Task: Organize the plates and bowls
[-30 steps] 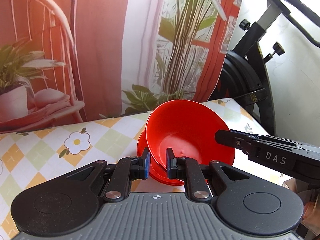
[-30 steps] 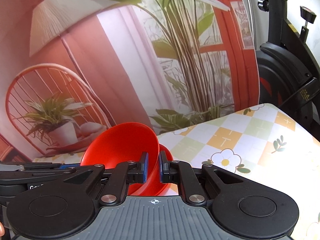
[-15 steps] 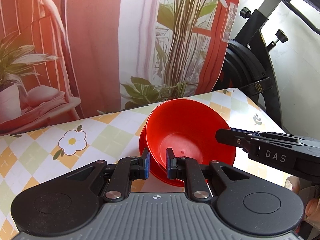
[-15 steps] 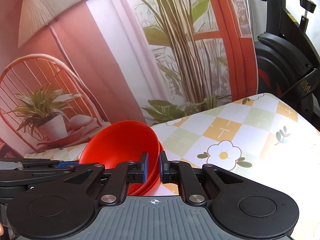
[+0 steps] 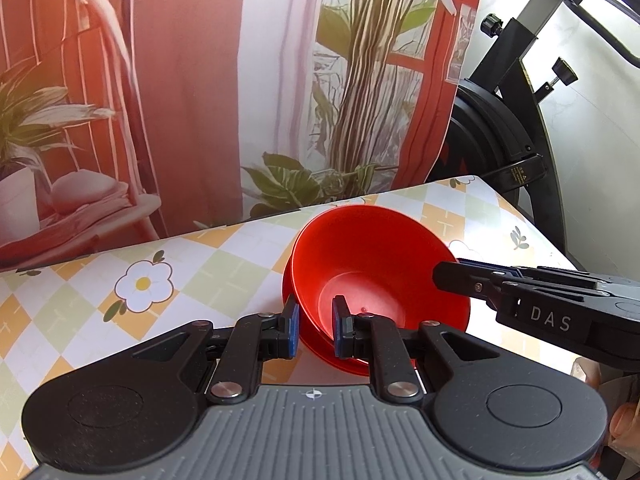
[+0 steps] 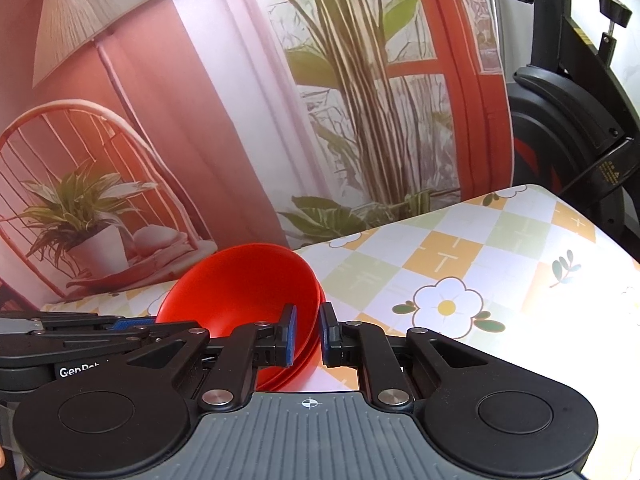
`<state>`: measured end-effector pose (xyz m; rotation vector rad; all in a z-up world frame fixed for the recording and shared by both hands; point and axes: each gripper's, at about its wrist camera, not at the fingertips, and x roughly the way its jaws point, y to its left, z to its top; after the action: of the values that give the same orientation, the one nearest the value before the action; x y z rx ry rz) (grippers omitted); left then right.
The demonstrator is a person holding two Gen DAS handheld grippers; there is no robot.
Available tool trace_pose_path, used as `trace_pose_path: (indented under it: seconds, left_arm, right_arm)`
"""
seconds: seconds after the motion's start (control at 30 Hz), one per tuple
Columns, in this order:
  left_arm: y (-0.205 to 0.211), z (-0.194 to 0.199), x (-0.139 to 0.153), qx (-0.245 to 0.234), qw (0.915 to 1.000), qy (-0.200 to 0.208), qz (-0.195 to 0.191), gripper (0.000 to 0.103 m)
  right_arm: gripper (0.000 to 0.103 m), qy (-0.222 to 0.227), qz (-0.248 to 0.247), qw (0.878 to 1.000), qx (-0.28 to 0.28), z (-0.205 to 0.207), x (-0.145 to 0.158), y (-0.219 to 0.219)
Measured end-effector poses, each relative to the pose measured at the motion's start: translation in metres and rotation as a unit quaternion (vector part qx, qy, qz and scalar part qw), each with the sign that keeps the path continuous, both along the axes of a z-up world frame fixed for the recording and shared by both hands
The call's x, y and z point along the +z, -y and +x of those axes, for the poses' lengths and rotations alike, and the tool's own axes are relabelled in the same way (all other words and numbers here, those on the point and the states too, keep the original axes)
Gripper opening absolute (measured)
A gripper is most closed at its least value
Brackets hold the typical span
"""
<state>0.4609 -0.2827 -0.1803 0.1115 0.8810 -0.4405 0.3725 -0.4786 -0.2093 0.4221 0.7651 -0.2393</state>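
Two red bowls (image 5: 360,252) sit nested, tilted, low over the checked floral tablecloth (image 5: 220,264). My left gripper (image 5: 316,320) is shut on their near rim, one pad inside and one outside. The right gripper (image 5: 442,276) comes in from the right and clamps the opposite rim. In the right wrist view, the right gripper (image 6: 307,328) straddles the wall of the red bowls (image 6: 240,280), and the outer bowl's edge shows just below the pads. The left gripper (image 6: 132,326) lies across the bowls' left side. Whether the bowls touch the tablecloth (image 6: 460,256) is hidden by the grippers.
A printed backdrop (image 5: 180,100) of curtains and plants hangs along the table's far edge. A black exercise bike (image 5: 500,140) stands beyond the right corner, also in the right wrist view as the exercise bike (image 6: 560,128). A person's fingertips (image 5: 624,424) show at the lower right.
Both grippers have carried the nested bowls downward toward the tablecloth, and more of the table now shows behind them. Both grips have held.
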Motion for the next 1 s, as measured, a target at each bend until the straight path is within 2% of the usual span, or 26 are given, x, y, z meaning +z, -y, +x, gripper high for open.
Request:
trace_pose_path:
  seconds: [0.17,0.4,0.57,0.87,1.0]
  left_arm:
    - [-0.005,0.002,-0.001,0.015,0.9999,-0.001,-0.005,0.02]
    - [-0.012,0.01,-0.01,0.037,0.999,-0.021,-0.013,0.03]
    - [-0.014,0.017,-0.019,0.04,0.9976,-0.045,-0.034,0.03]
    - [-0.013,0.015,-0.024,0.042,0.9969,-0.046,-0.048,0.03]
    - [-0.014,0.014,-0.024,0.031,0.9965,-0.05,-0.06,0.019]
  right_arm:
    - [0.013,-0.003,-0.002,1.0,-0.009,-0.001,-0.003,0.004]
    - [0.016,-0.003,0.006,1.0,-0.012,-0.001,-0.008,0.006]
    - [0.018,-0.006,0.017,1.0,-0.013,0.001,-0.013,0.003]
    - [0.018,-0.008,0.029,0.999,-0.011,0.005,-0.021,-0.002]
    - [0.017,-0.008,0.03,0.999,-0.015,0.004,-0.022,-0.002]
